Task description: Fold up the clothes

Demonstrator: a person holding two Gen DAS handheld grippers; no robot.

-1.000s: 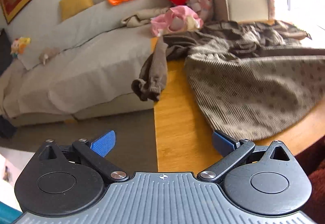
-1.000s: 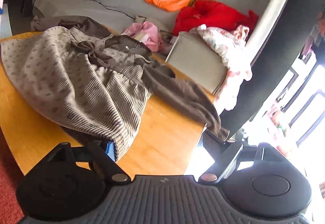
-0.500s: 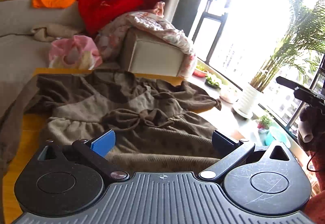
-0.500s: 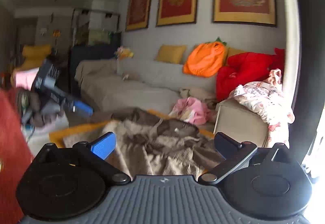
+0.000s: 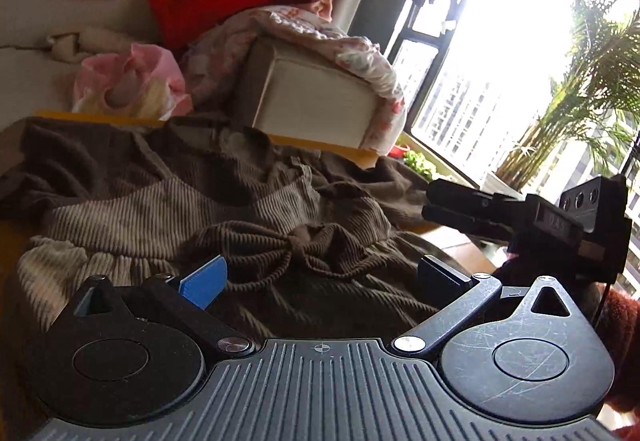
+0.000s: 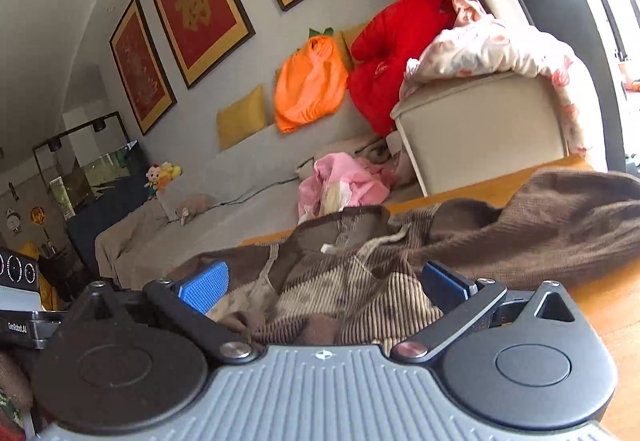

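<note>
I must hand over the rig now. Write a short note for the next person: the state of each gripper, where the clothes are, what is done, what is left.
Left gripper: open, holds nothing, low over the brown dress.
Right gripper: open, its jaws have just been opening; dress fabric lies between them, not gripped.
Clothes: the brown dress lies crumpled, bow up, on the wooden table. A pink garment lies behind the table.
Done: no fold visible yet.
Left: spread the dress flat, fold it, then probably the other clothes.
</note>
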